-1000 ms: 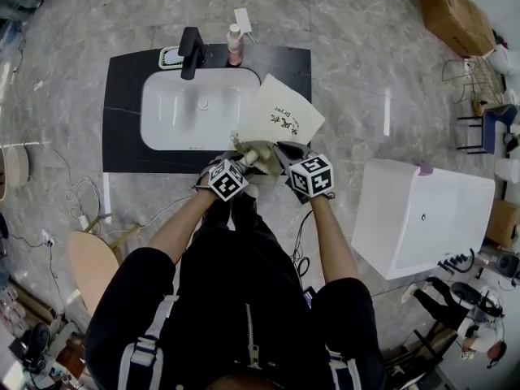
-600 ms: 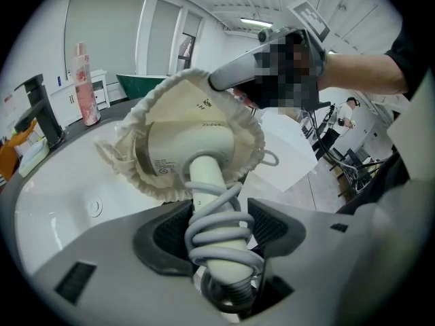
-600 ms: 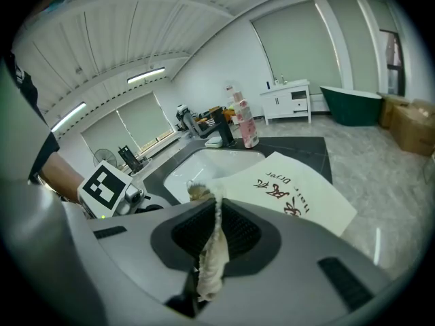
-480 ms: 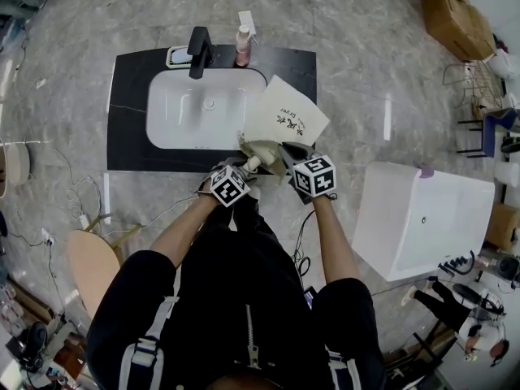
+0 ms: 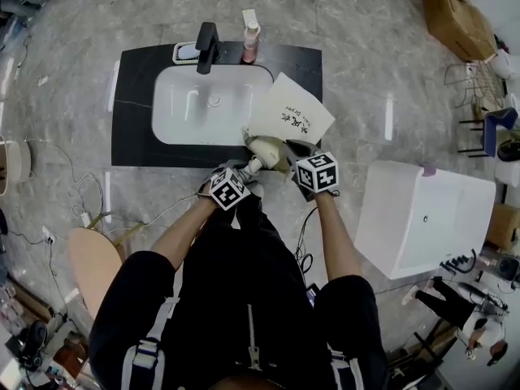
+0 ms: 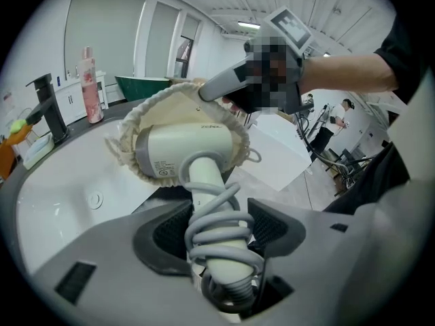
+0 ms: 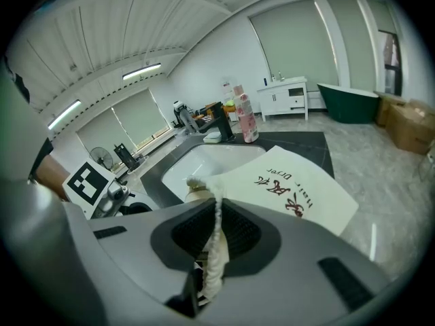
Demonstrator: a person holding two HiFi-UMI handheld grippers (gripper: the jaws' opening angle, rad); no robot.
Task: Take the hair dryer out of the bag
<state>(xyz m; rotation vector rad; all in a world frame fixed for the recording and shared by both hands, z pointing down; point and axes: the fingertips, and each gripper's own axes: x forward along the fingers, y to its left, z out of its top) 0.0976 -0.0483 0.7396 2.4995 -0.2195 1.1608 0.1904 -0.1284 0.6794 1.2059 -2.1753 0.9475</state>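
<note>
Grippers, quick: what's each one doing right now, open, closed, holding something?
Left gripper: closed on the hair dryer, gripping its cord-wrapped handle.
Right gripper: closed on the bag, pinching its gathered edge.

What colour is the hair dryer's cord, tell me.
Light grey; the cord shows best in the left gripper view.

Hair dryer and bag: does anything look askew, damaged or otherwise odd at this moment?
Nothing stands out. The left gripper grips the hair dryer by its handle, where the cord is wound tidily; its head sits half inside the bag, whose rim the right gripper pinches. Nothing looks torn or spilled.
</note>
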